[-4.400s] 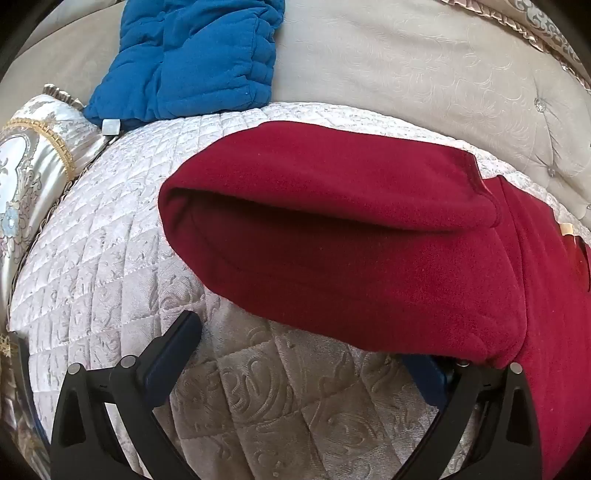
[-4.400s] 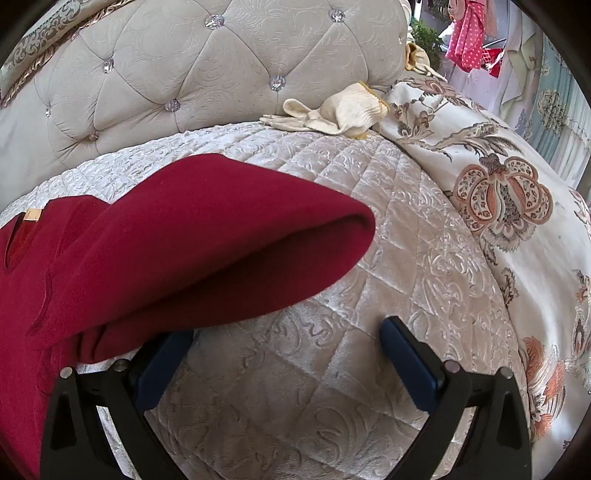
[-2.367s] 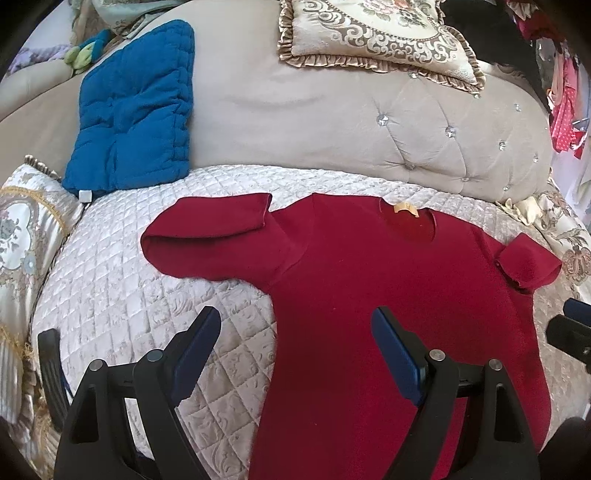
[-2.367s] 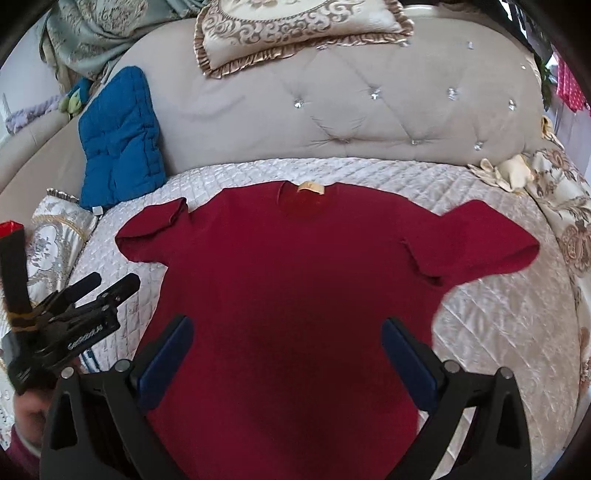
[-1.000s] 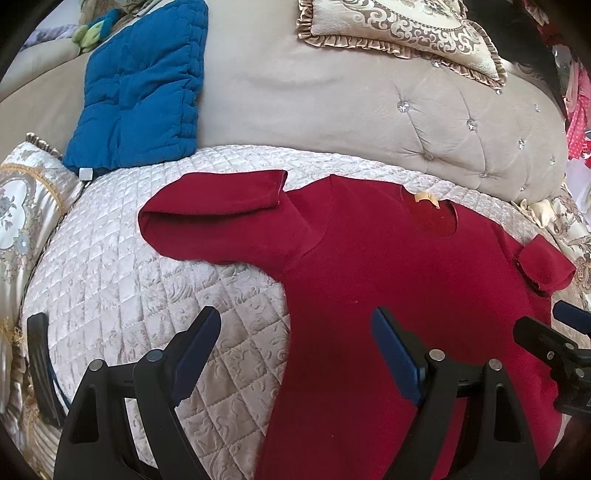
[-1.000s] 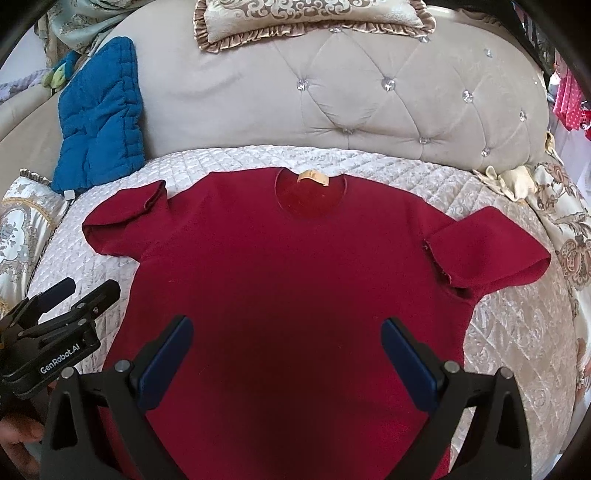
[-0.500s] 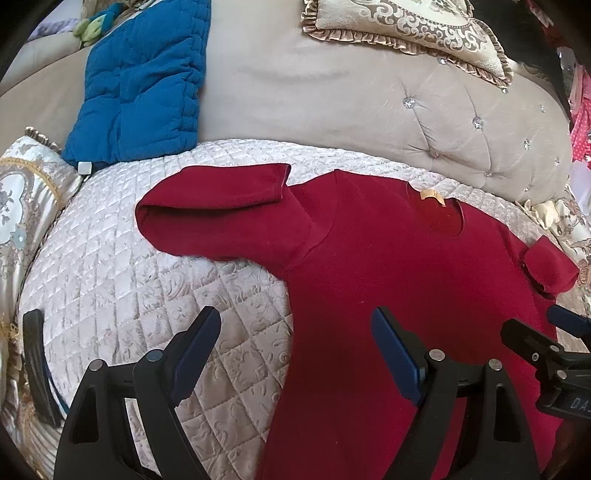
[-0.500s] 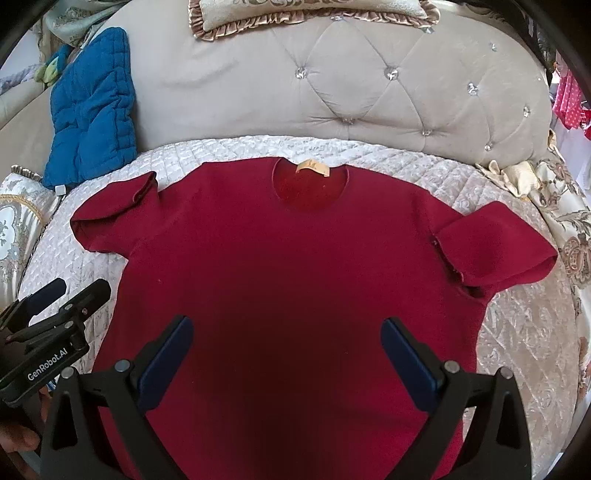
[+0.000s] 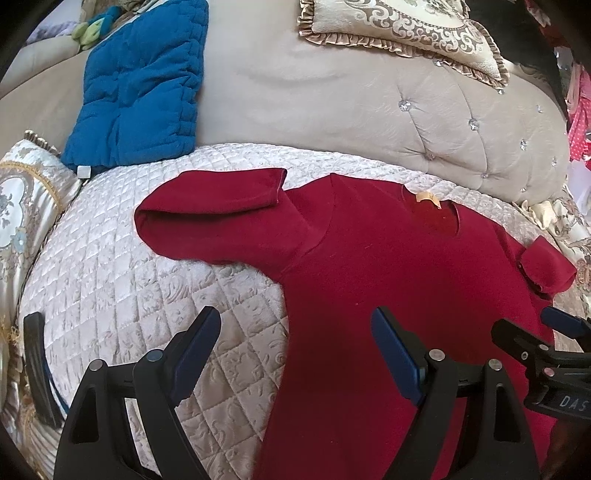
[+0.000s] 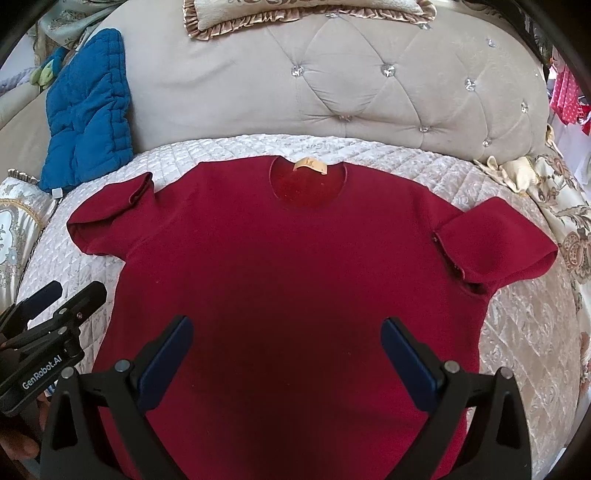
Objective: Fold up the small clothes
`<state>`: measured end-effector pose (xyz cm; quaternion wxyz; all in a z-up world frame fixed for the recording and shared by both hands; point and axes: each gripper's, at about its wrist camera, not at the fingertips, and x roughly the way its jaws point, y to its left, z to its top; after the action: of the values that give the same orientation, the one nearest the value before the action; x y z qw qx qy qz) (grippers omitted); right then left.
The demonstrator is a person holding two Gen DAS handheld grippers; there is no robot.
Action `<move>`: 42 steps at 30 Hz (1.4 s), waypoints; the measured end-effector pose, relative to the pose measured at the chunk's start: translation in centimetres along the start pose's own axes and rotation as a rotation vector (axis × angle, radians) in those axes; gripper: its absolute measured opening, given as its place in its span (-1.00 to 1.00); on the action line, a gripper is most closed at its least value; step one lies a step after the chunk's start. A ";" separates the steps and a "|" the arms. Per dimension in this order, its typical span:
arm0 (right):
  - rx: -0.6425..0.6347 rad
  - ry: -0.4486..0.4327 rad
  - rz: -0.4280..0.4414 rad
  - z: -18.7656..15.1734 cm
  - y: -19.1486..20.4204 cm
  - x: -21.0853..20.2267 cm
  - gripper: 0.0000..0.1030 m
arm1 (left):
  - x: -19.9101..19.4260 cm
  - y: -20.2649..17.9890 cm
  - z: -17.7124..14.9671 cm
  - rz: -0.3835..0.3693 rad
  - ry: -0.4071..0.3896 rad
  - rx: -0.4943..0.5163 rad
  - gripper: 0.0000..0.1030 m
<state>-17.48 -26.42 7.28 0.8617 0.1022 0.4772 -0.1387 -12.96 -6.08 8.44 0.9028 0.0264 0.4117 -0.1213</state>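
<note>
A dark red sweater (image 10: 295, 277) lies flat on the quilted seat (image 10: 517, 332), neck label toward the backrest. Both sleeves are folded back on themselves: the left sleeve (image 9: 214, 218) and the right sleeve (image 10: 498, 243). My left gripper (image 9: 295, 350) hovers open over the sweater's left side edge, holding nothing. My right gripper (image 10: 288, 354) hovers open over the sweater's lower middle, also with nothing between its fingers. Each gripper shows at the edge of the other's view: the right gripper (image 9: 546, 343) and the left gripper (image 10: 55, 302).
A tufted beige backrest (image 10: 369, 92) rises behind the seat, with a frilled cushion (image 9: 406, 26) on top. A blue padded cushion (image 9: 144, 85) leans at the back left. Patterned pillows flank both sides, and pale gloves (image 10: 513, 173) lie at the back right.
Both grippers pulled back from the sleeves and rose to a view of the whole sweater, then over the last second drifted slightly closer to it. The sweater has not moved.
</note>
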 end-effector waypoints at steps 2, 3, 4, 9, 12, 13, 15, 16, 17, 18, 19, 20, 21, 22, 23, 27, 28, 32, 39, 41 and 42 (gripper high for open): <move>-0.003 0.000 -0.003 0.0 0.0 0.0 0.99 | 0.0 -0.1 0.1 -0.001 0.000 0.000 0.27; -0.004 0.000 -0.004 0.0 0.1 0.0 1.00 | 0.0 -0.1 0.1 0.000 0.000 0.000 0.27; -0.004 0.000 -0.003 0.0 0.1 0.0 0.99 | 0.0 -0.1 0.1 0.001 -0.001 0.001 0.27; 0.000 0.002 -0.001 0.1 0.2 0.2 1.00 | 0.1 -0.1 0.2 0.002 -0.001 0.000 0.27; 0.001 0.006 0.001 0.1 0.1 0.3 0.99 | 0.2 -0.1 0.2 0.004 0.001 0.001 0.27; 0.003 0.008 0.003 0.1 0.1 0.3 0.99 | 0.3 -0.1 0.1 0.003 0.003 0.000 0.27; 0.009 0.010 0.006 0.1 0.2 0.5 1.00 | 0.3 -0.1 0.1 0.001 0.005 -0.001 0.27; 0.010 0.012 0.005 0.1 0.2 0.6 1.00 | 0.4 -0.1 0.1 0.001 0.006 -0.002 0.27; 0.011 0.014 0.004 0.1 0.2 0.7 0.99 | 0.4 -0.1 0.1 0.001 0.007 -0.002 0.27; 0.011 0.016 0.003 0.1 0.2 0.7 0.99 | 0.5 -0.1 0.1 0.002 0.007 -0.001 0.27; 0.013 0.019 0.003 0.1 0.2 0.9 1.00 | 0.5 -0.1 0.1 0.002 0.007 -0.001 0.27; 0.014 0.021 0.003 0.1 0.2 0.9 0.99 | 0.5 -0.1 0.0 0.002 0.008 -0.001 0.27; 0.015 0.024 0.006 0.1 0.3 1.0 0.99 | 0.5 -0.1 0.0 0.002 0.008 -0.001 0.27; 0.014 0.024 0.007 0.1 0.3 1.1 1.00 | 0.6 -0.1 0.0 0.002 0.008 -0.002 0.27; 0.013 0.024 0.006 0.1 0.3 1.1 1.00 | 0.6 0.0 0.0 0.003 0.009 -0.003 0.27; 0.009 0.025 0.003 0.2 0.3 1.2 1.00 | 0.7 0.2 -0.1 0.005 0.009 -0.012 0.27; 0.009 0.026 0.003 0.2 0.3 1.3 1.00 | 0.7 0.3 -0.1 0.006 0.008 -0.014 0.27; 0.008 0.032 0.004 0.2 0.5 1.5 1.00 | 0.8 0.6 0.0 0.007 0.009 -0.018 0.27; -0.027 0.012 -0.048 0.2 1.2 1.5 0.99 | 0.9 0.9 -0.1 -0.005 0.013 -0.028 0.27; -0.054 -0.004 -0.075 0.1 1.5 1.2 0.99 | 1.1 0.9 -0.2 -0.003 0.017 -0.028 0.27; -0.073 -0.012 -0.095 0.1 1.8 1.1 0.99 | 1.1 1.0 -0.2 -0.003 0.019 -0.030 0.27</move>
<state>-16.26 -24.94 6.43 0.8601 0.0469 0.4812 -0.1627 -12.17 -5.34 7.39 0.8990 0.0134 0.4219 -0.1163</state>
